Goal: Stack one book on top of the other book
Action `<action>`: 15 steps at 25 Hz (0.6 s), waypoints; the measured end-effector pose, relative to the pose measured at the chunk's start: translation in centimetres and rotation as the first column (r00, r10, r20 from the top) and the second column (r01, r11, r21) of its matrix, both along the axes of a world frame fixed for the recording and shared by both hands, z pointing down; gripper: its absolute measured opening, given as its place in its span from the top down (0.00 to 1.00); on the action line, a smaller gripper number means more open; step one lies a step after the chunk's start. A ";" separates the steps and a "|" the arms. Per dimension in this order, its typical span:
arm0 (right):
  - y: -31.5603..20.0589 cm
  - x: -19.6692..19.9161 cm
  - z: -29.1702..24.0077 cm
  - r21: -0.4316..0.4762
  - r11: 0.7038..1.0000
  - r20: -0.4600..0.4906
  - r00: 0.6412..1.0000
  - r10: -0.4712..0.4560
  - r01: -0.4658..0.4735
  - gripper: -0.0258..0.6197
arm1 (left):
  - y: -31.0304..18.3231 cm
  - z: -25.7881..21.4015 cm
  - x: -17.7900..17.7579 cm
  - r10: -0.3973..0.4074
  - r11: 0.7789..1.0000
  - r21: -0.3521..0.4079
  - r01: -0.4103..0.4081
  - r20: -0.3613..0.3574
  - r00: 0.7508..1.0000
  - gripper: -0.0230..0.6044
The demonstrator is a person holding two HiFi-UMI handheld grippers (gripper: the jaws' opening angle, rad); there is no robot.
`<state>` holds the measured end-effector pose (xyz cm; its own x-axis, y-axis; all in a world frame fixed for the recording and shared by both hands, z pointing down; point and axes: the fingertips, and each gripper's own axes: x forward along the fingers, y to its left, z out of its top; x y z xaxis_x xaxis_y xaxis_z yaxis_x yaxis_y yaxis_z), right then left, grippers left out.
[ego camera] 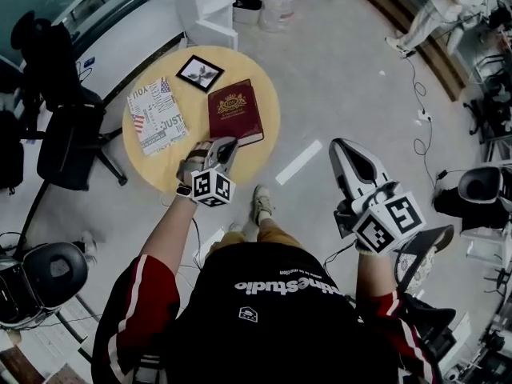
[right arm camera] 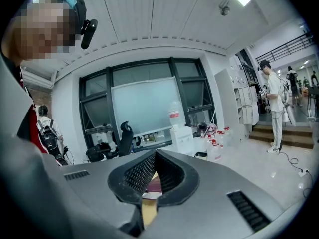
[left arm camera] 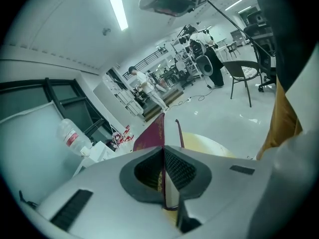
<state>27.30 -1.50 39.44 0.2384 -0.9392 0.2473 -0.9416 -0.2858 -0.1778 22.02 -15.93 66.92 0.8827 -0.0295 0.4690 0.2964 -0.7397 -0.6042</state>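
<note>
Maroon book (ego camera: 235, 112), a hardcover with a gold crest, is on the round yellow table (ego camera: 262, 152), its near edge pinched in the left claw (ego camera: 225, 144). A flat print-covered book (ego camera: 157, 114) lies at its left. At centre right, off the table, the right claw (ego camera: 344, 146) is pressed together, empty.

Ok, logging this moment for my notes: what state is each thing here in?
red book: closed, clamped at its near corner by the left gripper.
patterned book: closed, flat on the table, apart from the red book.
picture frame: lying flat, face up.
left gripper: shut on the red book.
right gripper: shut, empty, off the table.
</note>
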 end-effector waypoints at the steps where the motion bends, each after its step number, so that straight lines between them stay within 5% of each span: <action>1: -0.1 -0.2 -0.1 0.003 1.000 -0.001 1.000 -0.004 0.004 0.92 | -0.1 -0.4 -0.1 -0.003 1.000 0.000 0.003 -0.008 1.000 0.93; 15: -0.6 -2.9 -1.6 0.033 0.998 -0.017 0.999 -0.050 0.051 0.92 | -1.3 -4.8 -1.8 -0.037 0.999 -0.012 0.036 -0.100 0.994 0.94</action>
<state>24.36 -2.12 37.88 0.1943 -0.9578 0.2119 -0.9576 -0.2321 -0.1709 20.19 -17.22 62.09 0.9237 -0.0586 0.3786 0.2071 -0.7552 -0.6220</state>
